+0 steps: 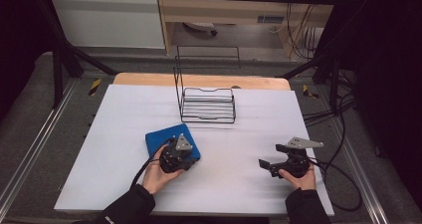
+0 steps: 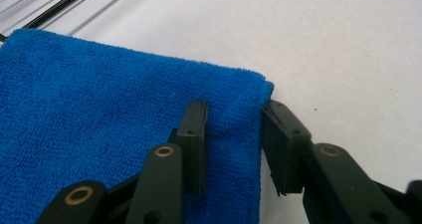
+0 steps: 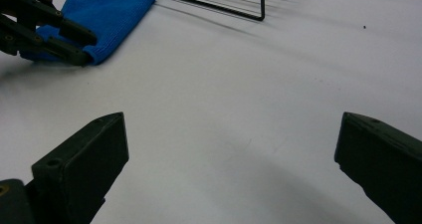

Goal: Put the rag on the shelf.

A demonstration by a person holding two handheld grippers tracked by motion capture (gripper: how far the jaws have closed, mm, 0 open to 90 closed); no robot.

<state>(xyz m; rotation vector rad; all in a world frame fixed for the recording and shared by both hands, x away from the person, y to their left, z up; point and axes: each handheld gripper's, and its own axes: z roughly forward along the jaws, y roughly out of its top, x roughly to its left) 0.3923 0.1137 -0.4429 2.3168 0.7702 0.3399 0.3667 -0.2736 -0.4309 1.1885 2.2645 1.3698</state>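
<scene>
A folded blue cloth point(image 1: 164, 137) lies flat on the white table cover point(image 1: 259, 124), left of the middle. My left gripper point(image 1: 186, 154) rests on the cloth's near right corner. In the left gripper view its jaws point(image 2: 234, 124) straddle a strip along the cloth's point(image 2: 89, 109) edge. One pad lies on top of the cloth and the other stands at its edge; the cloth stays flat, not bunched. My right gripper point(image 1: 270, 155) sits low at the right, wide open, with bare table between its jaws point(image 3: 231, 134). In that view, the cloth point(image 3: 114, 5) and left gripper point(image 3: 84, 47) show far off.
A black wire rack point(image 1: 208, 104) stands on the far middle of the table, just behind the cloth; its base also shows in the right gripper view point(image 3: 219, 0). Cables trail off the table's right side point(image 1: 333, 164). A wooden edge point(image 1: 199, 79) borders the far side.
</scene>
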